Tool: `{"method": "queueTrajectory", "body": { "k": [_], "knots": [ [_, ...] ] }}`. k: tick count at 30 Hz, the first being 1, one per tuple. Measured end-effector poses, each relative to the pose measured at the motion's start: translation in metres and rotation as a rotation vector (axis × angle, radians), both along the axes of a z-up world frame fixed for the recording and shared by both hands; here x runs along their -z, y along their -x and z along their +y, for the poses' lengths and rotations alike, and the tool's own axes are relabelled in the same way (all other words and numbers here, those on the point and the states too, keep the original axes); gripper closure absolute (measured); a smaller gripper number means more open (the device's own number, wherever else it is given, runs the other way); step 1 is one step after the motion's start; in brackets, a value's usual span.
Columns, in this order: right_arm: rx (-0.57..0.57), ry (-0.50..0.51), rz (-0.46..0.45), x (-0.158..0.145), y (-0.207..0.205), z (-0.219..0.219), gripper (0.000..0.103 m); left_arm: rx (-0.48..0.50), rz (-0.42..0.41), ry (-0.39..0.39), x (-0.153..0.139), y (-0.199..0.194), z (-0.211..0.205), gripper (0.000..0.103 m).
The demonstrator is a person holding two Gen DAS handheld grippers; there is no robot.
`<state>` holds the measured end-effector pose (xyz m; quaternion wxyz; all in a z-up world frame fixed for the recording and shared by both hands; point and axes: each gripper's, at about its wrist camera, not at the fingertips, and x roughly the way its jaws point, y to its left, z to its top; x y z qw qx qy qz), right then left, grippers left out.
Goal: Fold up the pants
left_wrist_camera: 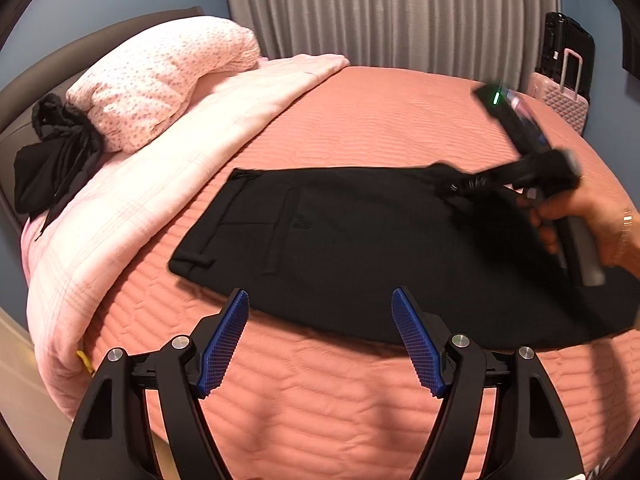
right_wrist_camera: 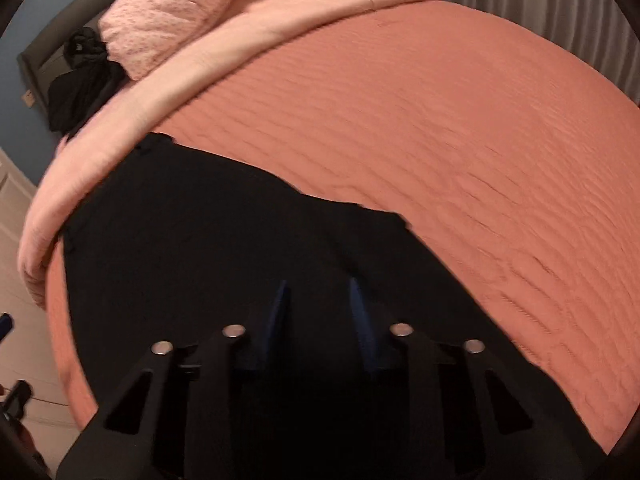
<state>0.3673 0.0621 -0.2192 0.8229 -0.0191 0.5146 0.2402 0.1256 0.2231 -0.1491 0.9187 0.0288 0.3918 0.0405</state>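
Black pants point(left_wrist_camera: 360, 248) lie flat on the salmon bedspread point(left_wrist_camera: 360, 120), waistband to the left, legs running right. My left gripper point(left_wrist_camera: 320, 304) is open and empty, its blue pads just above the pants' near edge. My right gripper point(left_wrist_camera: 460, 188) shows blurred in the left wrist view, over the pants' far edge near the crotch. In the right wrist view the pants point(right_wrist_camera: 200, 260) fill the lower frame, and my right gripper point(right_wrist_camera: 320, 292) hovers close over the dark cloth with its jaws partly apart and nothing seen between them.
A pink folded blanket point(left_wrist_camera: 160, 184) and a flowered pillow point(left_wrist_camera: 160, 80) lie at the bed's left end, with a black garment point(left_wrist_camera: 52, 168) beside them. A pink suitcase point(left_wrist_camera: 560, 100) stands past the far right corner. Grey curtains point(left_wrist_camera: 380, 12) hang behind.
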Motion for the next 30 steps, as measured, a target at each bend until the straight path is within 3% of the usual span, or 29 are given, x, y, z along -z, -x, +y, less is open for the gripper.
{"method": "queueTrajectory", "body": {
  "k": [2, 3, 5, 6, 8, 9, 11, 13, 16, 18, 20, 23, 24, 27, 29, 30],
  "knots": [
    [0.117, -0.116, 0.012, -0.011, 0.000, -0.024, 0.103, 0.012, -0.005, -0.001, -0.006, -0.005, -0.012, 0.031],
    [0.084, -0.110, -0.024, -0.018, 0.009, -0.019, 0.097, 0.020, -0.010, 0.005, -0.008, -0.007, -0.017, 0.031],
    [-0.036, -0.006, -0.045, -0.011, 0.025, -0.008, 0.102, 0.038, -0.006, 0.014, -0.011, -0.014, -0.029, 0.031],
    [-0.012, 0.041, -0.031, -0.001, 0.024, -0.018, 0.103, 0.050, -0.001, 0.012, -0.013, -0.018, -0.036, 0.031],
    [0.145, -0.066, 0.014, -0.004, 0.029, -0.068, 0.103, 0.076, -0.004, -0.004, -0.017, -0.024, -0.051, 0.031],
    [0.207, -0.052, -0.027, -0.015, 0.042, -0.088, 0.097, 0.092, -0.010, -0.016, -0.020, -0.026, -0.059, 0.031],
    [0.205, -0.057, -0.088, -0.033, 0.079, -0.118, 0.097, 0.131, -0.023, -0.037, -0.024, -0.028, -0.076, 0.028],
    [0.206, 0.029, -0.091, -0.028, 0.115, -0.150, 0.098, 0.162, -0.021, -0.050, -0.023, -0.030, -0.094, 0.027],
    [0.319, 0.220, -0.016, 0.003, 0.157, -0.226, 0.098, 0.210, 0.006, -0.060, -0.018, -0.033, -0.126, 0.027],
    [0.446, 0.116, -0.017, -0.004, 0.192, -0.292, 0.099, 0.245, 0.011, -0.076, -0.016, -0.031, -0.151, 0.027],
    [0.582, 0.171, -0.021, -0.011, 0.222, -0.345, 0.094, 0.281, 0.013, -0.087, -0.015, -0.026, -0.175, 0.027],
    [0.693, 0.243, -0.006, -0.005, 0.261, -0.408, 0.094, 0.322, 0.039, -0.068, -0.015, -0.023, -0.208, 0.027],
    [0.742, 0.243, -0.003, -0.002, 0.277, -0.433, 0.098, 0.330, 0.040, -0.061, -0.016, -0.023, -0.220, 0.027],
    [0.905, 0.166, -0.027, -0.019, 0.321, -0.480, 0.094, 0.368, 0.038, -0.061, -0.021, -0.019, -0.255, 0.027],
    [0.947, 0.067, -0.045, -0.026, 0.346, -0.496, 0.092, 0.399, 0.027, -0.082, -0.025, -0.016, -0.282, 0.027],
    [0.957, 0.031, -0.032, -0.024, 0.356, -0.502, 0.086, 0.411, 0.024, -0.091, -0.026, -0.014, -0.293, 0.027]
  ]
}}
